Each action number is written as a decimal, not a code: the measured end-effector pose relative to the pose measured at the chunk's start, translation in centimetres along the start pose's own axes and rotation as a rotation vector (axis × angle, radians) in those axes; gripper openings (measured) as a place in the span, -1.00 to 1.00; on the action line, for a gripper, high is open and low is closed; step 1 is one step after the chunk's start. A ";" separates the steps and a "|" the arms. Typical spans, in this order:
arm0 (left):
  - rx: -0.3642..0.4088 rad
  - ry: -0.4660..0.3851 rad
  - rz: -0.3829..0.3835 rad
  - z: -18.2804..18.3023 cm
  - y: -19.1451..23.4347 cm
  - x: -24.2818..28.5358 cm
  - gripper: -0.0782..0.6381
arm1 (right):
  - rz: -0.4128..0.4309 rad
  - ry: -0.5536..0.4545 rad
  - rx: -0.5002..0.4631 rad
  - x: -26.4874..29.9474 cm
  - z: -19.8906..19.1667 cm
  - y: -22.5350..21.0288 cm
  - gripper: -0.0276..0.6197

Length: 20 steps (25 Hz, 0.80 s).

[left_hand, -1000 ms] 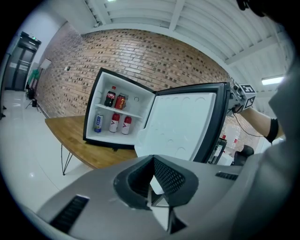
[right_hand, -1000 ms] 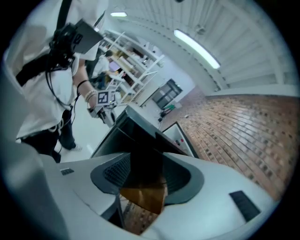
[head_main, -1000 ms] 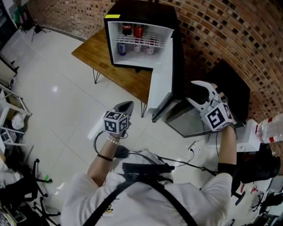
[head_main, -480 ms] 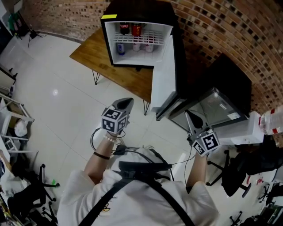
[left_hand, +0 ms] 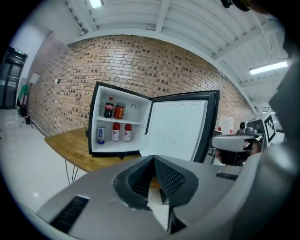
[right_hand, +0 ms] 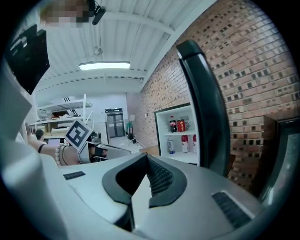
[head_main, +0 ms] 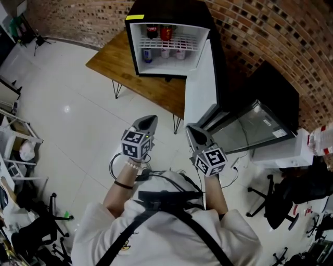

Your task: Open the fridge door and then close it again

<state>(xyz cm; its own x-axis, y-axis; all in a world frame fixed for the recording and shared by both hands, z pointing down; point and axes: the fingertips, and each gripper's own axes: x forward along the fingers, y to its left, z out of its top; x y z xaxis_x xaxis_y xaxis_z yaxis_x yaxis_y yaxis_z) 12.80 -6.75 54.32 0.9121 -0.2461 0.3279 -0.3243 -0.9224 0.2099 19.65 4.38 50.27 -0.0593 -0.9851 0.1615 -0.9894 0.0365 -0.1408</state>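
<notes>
On a wooden table (head_main: 112,65), fridge (head_main: 166,10) with door (head_main: 200,85) wide open, drinks (head_main: 165,34) inside, left gripper (head_main: 146,122) jaws pressed together, empty, right gripper (head_main: 194,132) jaws just closed, nothing between them.

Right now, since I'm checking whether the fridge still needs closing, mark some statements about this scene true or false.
1. The fridge has its door open. True.
2. The fridge stands on the floor. False: it stands on a wooden table.
3. The right claw grips the door. False: it has just been closing, with nothing between its jaws, and is shut beside the door's edge.
4. Drinks stand on the shelves inside. True.
5. The left claw is shut and empty. True.
</notes>
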 end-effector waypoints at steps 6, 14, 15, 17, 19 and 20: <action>-0.033 0.016 0.061 -3.1 2.2 -1.9 -0.78 | -0.007 0.035 0.060 3.0 -3.5 0.5 -0.85; -0.065 0.004 0.099 -4.1 3.4 -3.1 -0.78 | -0.010 0.058 0.096 4.0 -4.5 1.0 -0.85; -0.066 0.003 0.100 -4.1 3.5 -3.3 -0.78 | -0.011 0.057 0.092 4.0 -4.4 1.1 -0.85; -0.066 -0.001 0.101 -4.0 3.7 -3.5 -0.78 | -0.010 0.056 0.085 4.1 -4.2 1.4 -0.85; -0.065 -0.006 0.100 -3.8 3.8 -3.5 -0.78 | -0.006 0.056 0.076 4.2 -4.1 1.5 -0.85; -0.064 -0.006 0.099 -3.8 3.7 -3.5 -0.78 | -0.006 0.057 0.070 4.2 -4.1 1.6 -0.85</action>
<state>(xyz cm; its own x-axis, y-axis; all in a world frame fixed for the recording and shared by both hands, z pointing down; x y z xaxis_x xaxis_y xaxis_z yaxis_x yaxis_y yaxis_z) 7.48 -8.22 57.43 0.8762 -0.3373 0.3443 -0.4284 -0.8724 0.2354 17.31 1.00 54.71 -0.0625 -0.9740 0.2176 -0.9781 0.0164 -0.2076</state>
